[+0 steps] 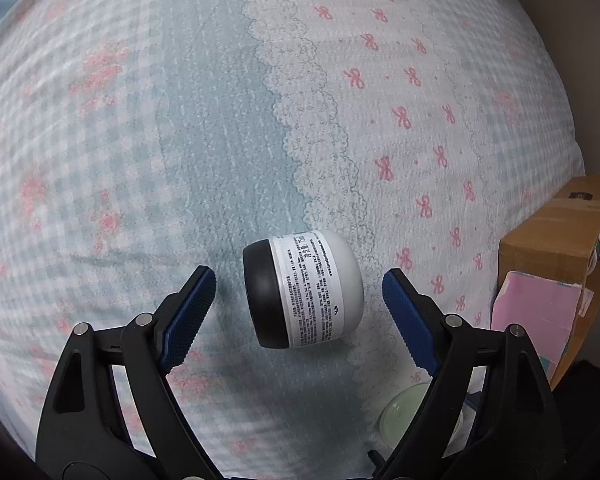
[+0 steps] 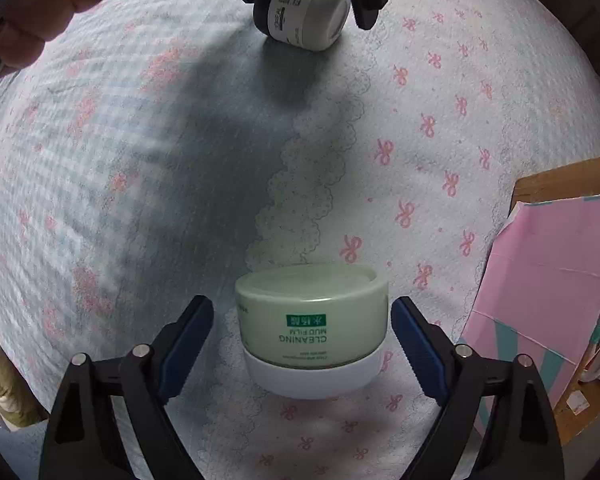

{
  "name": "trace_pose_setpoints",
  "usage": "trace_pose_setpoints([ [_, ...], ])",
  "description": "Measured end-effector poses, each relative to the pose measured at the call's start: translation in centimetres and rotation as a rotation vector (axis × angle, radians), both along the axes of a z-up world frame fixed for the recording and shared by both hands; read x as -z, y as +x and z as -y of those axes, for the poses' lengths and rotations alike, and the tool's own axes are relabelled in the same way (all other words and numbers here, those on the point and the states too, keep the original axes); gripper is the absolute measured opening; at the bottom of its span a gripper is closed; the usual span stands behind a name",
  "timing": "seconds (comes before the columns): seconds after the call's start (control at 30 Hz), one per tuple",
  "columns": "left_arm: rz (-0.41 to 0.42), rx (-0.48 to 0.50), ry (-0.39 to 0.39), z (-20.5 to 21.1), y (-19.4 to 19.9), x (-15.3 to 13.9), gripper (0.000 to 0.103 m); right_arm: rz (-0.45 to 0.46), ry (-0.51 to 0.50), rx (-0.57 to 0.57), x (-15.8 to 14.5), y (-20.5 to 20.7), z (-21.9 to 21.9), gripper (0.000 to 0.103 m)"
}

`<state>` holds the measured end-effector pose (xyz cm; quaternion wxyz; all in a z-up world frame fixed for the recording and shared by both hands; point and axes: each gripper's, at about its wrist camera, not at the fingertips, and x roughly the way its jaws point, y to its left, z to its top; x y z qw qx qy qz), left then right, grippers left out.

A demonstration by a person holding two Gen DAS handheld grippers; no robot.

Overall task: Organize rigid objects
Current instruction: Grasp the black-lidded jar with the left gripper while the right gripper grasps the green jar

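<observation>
left tongs [image 1: 298,304] spread wide around the grey jar with the black lid [image 1: 304,290], lower centre of the left wrist view, blue pads [image 1: 192,312] clear of both its ends, nothing gripped. lying on its side, label up, lid end toward the left pad, so probably to be pinched lengthwise, lid to base. same jar seen at top centre of the right wrist view, flanked by those tongs, with a hand [image 2: 44,12] in the upper left corner.

right tongs [image 2: 302,340] likewise apart, straddling the pale green jar [image 2: 312,320] at lower centre, gaps visible on both sides, not yet clamped. standing upside down on its white lid [image 2: 314,376], print inverted, so the round wall offers itself to both pads. both pairs lined up on one jar each, apparently for a simultaneous pickup.

underneath, not a surface but a bed: soft quilted bedspread [image 1: 180,120], blue-and-white check toward the left, white with pink bows toward the right, a scalloped lace-print border running between. soft ground, likely to give under a downward push.

at the right edge, a cardboard box [image 1: 556,232] with pink sheets [image 2: 548,264] leaning into it, possibly the place for tidying away. little else of the room visible.
</observation>
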<state>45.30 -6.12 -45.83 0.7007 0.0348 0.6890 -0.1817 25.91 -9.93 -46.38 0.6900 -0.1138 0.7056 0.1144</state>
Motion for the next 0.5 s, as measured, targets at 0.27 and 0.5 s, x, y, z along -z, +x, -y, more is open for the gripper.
trace_pose_setpoints([
  [0.27, -0.004, 0.014, 0.061, 1.7, 0.2, 1.3, 0.053, -0.016, -0.026, 0.021, 1.4, 0.4, 0.5, 0.068],
  [0.5, 0.018, 0.002, 0.061, 1.1, -0.2, 0.9, 0.05, -0.006, -0.008, 0.034, 2.0, 0.7, 0.4, 0.067],
])
